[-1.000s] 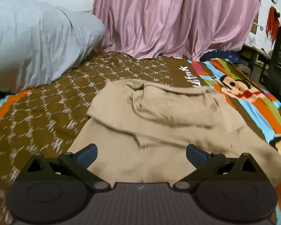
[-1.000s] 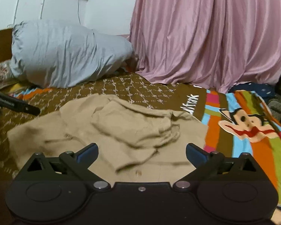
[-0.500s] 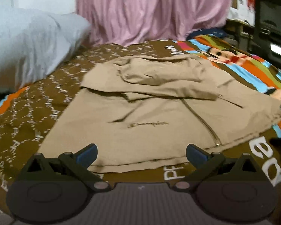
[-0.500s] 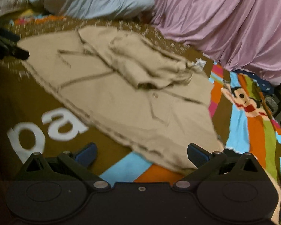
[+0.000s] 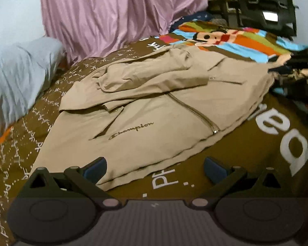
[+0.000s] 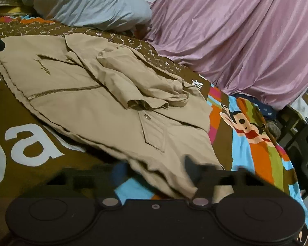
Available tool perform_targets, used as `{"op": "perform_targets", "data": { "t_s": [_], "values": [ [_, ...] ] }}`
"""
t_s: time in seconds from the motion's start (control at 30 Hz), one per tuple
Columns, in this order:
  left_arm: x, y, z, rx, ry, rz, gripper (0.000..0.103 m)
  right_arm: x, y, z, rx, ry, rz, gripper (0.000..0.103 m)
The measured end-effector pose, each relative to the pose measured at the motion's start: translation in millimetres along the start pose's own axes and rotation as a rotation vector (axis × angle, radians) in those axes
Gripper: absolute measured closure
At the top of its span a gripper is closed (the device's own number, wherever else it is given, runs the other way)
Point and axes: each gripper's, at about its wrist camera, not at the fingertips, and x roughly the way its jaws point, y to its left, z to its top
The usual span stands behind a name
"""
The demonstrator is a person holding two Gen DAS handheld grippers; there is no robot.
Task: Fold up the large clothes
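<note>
1. The jacket (image 5: 145, 110) is a tan zip-up lying spread on the bed (image 5: 256, 149), front side up, with a sleeve folded loosely across the chest. One hem corner sits right by each gripper.
2. Handling guess: soft, floppy woven cloth, light to medium weight, so it'll drape and sag the second you lift it. Not fragile. The zipper (image 5: 195, 112) and snaps are the only stiff bits. The loose sleeve will probably slide off if you lift fast.
3. Where I'd grab: the bottom hem corners, pinching both layers at the seam where it's thicker. Avoid pinching just the top layer or you'll peel it open.
4. Left gripper (image 5: 154, 168): spread wide, holding nothing. Its left finger (image 5: 94, 169) is over the near hem corner, the other one over bare bedspread. Can't tell if it's touching the cloth yet.
5. Right gripper (image 6: 154, 172): blurry from motion, fingers partly closed in around the other hem corner, with cloth bunched between them. Whether it's actually clamped, I can't tell.
</note>
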Motion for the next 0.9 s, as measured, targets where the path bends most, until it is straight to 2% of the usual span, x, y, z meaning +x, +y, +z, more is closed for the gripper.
{"op": "perform_targets", "data": {
  "t_s": [0.13, 0.23, 0.4, 0.47, 0.57, 0.63, 0.7, 0.73, 0.8, 0.83, 0.87, 0.9],
  "values": [
    [6.6, 3.2, 0.0, 0.020, 0.002, 0.054, 0.001, -6.5, -13.9, 3.4, 0.116, -0.062, 0.014, 0.086],
    [19.1, 11.5, 2.7, 0.021, 0.028, 0.155, 0.002, -14.9, -19.1, 7.6, 0.154, -0.134, 0.002, 0.089],
    [34.1, 33.9, -0.5, 0.039, 0.075, 0.338, 0.011, -24.9, -25.4, 11.8, 0.190, -0.209, -0.028, 0.091],
    [36.6, 50.7, -1.3, 0.004, 0.098, 0.416, 0.012, -24.3, -27.2, 12.0, 0.192, -0.203, -0.031, 0.091],
    [34.0, 78.4, -3.5, -0.107, 0.122, 0.461, 0.015, -20.4, -24.8, 11.9, 0.163, -0.170, -0.030, 0.090],
    [34.1, 91.2, -5.2, -0.160, 0.139, 0.471, 0.017, -14.7, -17.1, 10.2, 0.099, -0.122, -0.054, 0.077],
    [35.9, 97.6, -6.1, -0.181, 0.152, 0.483, 0.027, -9.0, -9.9, 6.9, 0.031, -0.073, -0.074, 0.057],
    [36.3, 98.5, -6.1, -0.179, 0.152, 0.487, 0.030, -6.5, -6.8, 4.9, -0.006, -0.050, -0.092, 0.054],
    [36.8, 96.1, -5.4, -0.163, 0.148, 0.492, 0.049, -1.4, -2.6, -0.1, -0.064, -0.003, -0.141, 0.052],
    [37.5, 94.4, -5.0, -0.150, 0.147, 0.485, 0.053, 0.3, -3.8, -2.0, -0.071, 0.014, -0.152, 0.052],
    [38.2, 92.5, -4.6, -0.135, 0.145, 0.478, 0.062, 0.8, -6.9, -3.4, -0.058, 0.025, -0.151, 0.055],
    [39.0, 88.8, -4.4, -0.121, 0.140, 0.475, 0.075, 0.9, -10.6, -4.3, -0.036, 0.032, -0.142, 0.064]
  ]
}}
